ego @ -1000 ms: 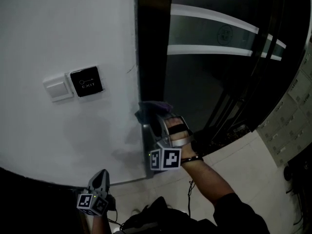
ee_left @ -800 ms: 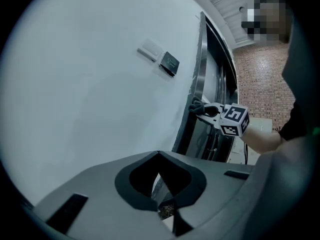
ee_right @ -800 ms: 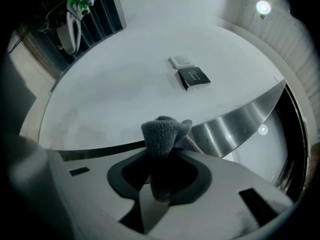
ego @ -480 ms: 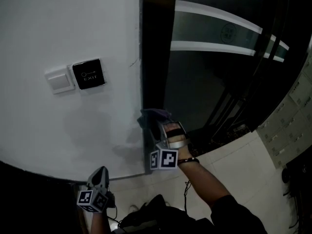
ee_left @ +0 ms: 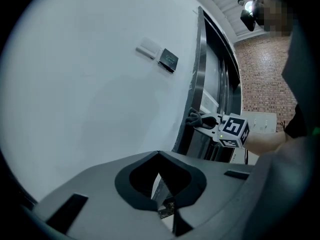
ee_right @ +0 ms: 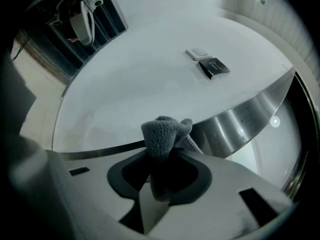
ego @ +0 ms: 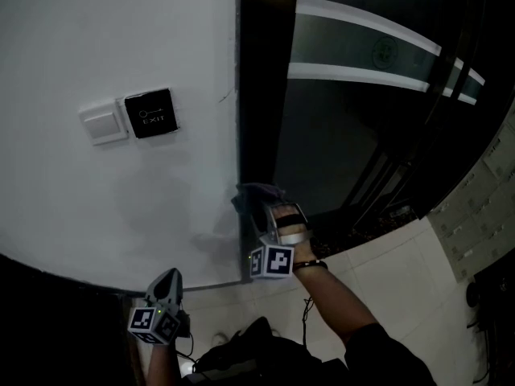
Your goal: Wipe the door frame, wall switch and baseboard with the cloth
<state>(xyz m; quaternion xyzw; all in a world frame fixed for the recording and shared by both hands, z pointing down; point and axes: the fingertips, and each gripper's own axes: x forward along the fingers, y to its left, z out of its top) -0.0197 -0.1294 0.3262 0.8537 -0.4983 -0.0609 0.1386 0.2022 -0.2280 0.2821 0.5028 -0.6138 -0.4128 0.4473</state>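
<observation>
My right gripper (ego: 259, 206) is shut on a bunched grey cloth (ego: 256, 192) and presses it against the dark door frame (ego: 256, 95), low down where the frame meets the white wall. The right gripper view has the cloth (ee_right: 164, 133) sticking out of the jaws beside the frame's shiny metal edge (ee_right: 250, 116). Up and to the left on the wall are a white wall switch (ego: 103, 124) and a black exit button (ego: 150, 113). My left gripper (ego: 168, 278) hangs low by the wall's foot, shut and holding nothing (ee_left: 162, 206).
A dark glass door (ego: 362, 135) with pale stripes fills the area right of the frame. Light floor tiles (ego: 402, 272) lie below it, with a cable (ego: 310, 312) trailing near my arm. A dark band (ego: 40, 296) runs under the wall at lower left.
The right gripper has slid the cloth a little down the door frame, farther below the switch. The left gripper has stayed low in nearly the same place.
</observation>
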